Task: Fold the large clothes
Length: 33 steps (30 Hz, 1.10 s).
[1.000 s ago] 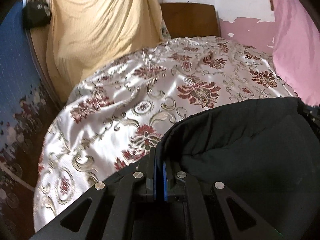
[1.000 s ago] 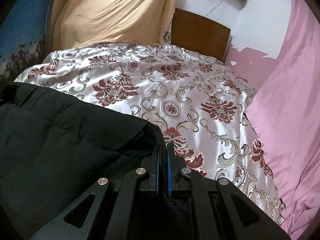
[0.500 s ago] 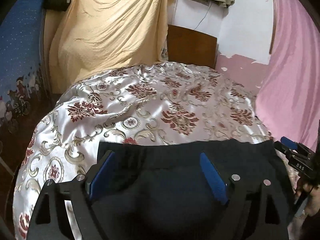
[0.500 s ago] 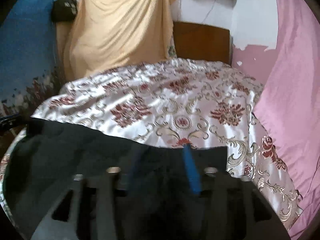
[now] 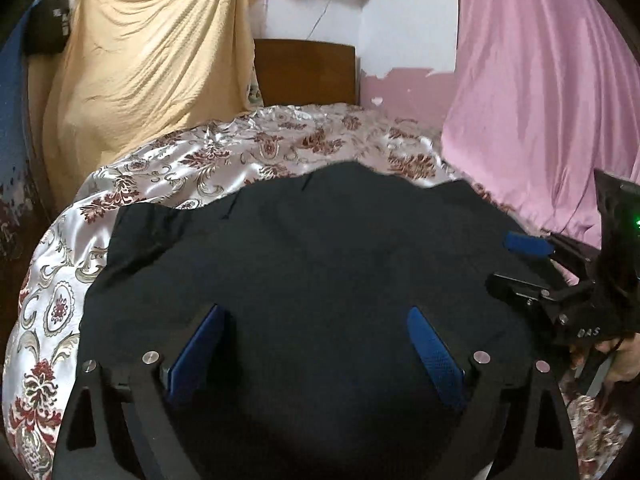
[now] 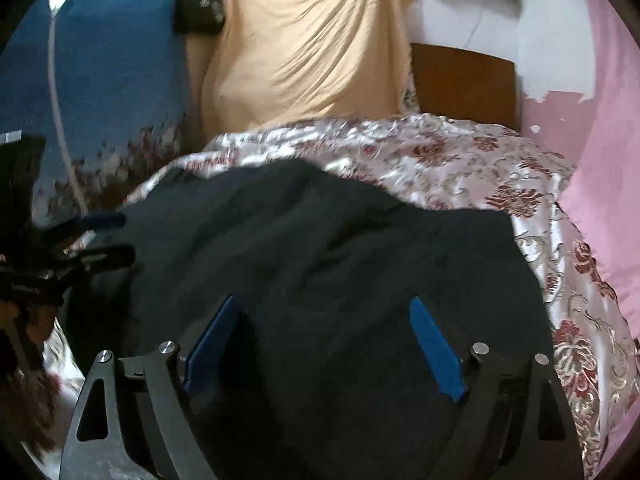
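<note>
A large black garment (image 5: 312, 248) lies spread on the bed's floral satin cover (image 5: 168, 168); it also shows in the right wrist view (image 6: 328, 248). My left gripper (image 5: 316, 316) is open above the garment's near part, blue pads wide apart and empty. My right gripper (image 6: 324, 308) is open above the garment too, holding nothing. The right gripper shows at the right edge of the left wrist view (image 5: 516, 260), open by the garment's right side. The left gripper shows at the left edge of the right wrist view (image 6: 108, 236), open.
A tan sheet (image 5: 140, 80) hangs behind the bed, next to a brown headboard (image 5: 304, 72). A pink curtain (image 5: 540, 100) hangs along the right side. A blue patterned cloth (image 6: 100, 80) and a black bag (image 6: 200, 8) are on the left wall.
Both grippers were shut on the garment's edge one second ago. They have opened, let it go and drawn back; the garment now lies on the bed.
</note>
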Available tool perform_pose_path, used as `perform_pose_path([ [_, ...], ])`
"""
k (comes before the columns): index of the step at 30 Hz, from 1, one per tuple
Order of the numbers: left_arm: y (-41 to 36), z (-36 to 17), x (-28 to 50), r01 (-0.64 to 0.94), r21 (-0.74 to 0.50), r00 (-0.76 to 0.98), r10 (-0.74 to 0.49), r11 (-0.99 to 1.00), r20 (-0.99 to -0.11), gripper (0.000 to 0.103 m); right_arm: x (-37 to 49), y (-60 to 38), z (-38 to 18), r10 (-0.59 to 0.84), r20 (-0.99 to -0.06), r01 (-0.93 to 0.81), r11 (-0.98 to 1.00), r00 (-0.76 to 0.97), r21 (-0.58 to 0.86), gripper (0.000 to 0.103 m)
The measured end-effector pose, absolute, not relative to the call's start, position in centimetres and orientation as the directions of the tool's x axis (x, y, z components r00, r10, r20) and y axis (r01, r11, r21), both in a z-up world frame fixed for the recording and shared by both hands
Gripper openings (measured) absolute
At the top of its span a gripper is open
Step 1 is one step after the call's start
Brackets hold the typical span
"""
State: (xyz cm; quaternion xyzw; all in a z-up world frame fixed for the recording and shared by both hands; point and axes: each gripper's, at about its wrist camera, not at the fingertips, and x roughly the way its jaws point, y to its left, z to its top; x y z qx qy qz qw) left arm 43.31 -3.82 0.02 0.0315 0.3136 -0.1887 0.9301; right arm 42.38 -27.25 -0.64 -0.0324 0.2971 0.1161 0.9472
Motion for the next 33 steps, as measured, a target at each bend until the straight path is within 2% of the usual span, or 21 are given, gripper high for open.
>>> perform_pose_path([
  [4, -4.4, -0.1, 45.0, 0.356, -0.04, 0.74, -0.308, 0.934, -0.598, 0.096, 44.3, -27.0, -0.9, 0.216, -0.566, -0.255, 0.967, 0.795, 0.011, 0.085],
  [11, -3.8, -0.5, 50.2, 0.274, -0.018, 0.735, -0.221, 0.962, -0.641, 0.101, 49.8, -26.9, -0.8, 0.139, -0.604, -0.208, 0.977, 0.785, -0.046, 0.085],
  [17, 0.1, -2.1, 54.3, 0.193, -0.194, 0.709, -0.273, 0.962, -0.65, 0.103, 53.8, -28.0, -1.3, 0.041, -0.613, -0.135, 0.985, 0.789, -0.107, 0.084],
  [22, 2.6, -3.3, 56.7, 0.095, -0.219, 0.716, -0.219, 0.971, -0.662, 0.103, 56.4, -29.3, -2.0, -0.009, -0.625, -0.084, 0.989, 0.78, -0.119, 0.088],
  [27, 4.4, -5.5, 58.9, 0.046, -0.313, 0.697, -0.255, 0.949, -0.67, 0.103, 59.0, -30.9, -3.6, 0.043, -0.669, -0.076, 0.997, 0.742, -0.02, 0.093],
  [33, 4.5, -6.6, 59.5, 0.045, -0.329, 0.71, -0.262, 0.943, -0.654, 0.103, 60.0, -31.2, -5.4, 0.079, -0.676, -0.081, 0.996, 0.733, 0.028, 0.095],
])
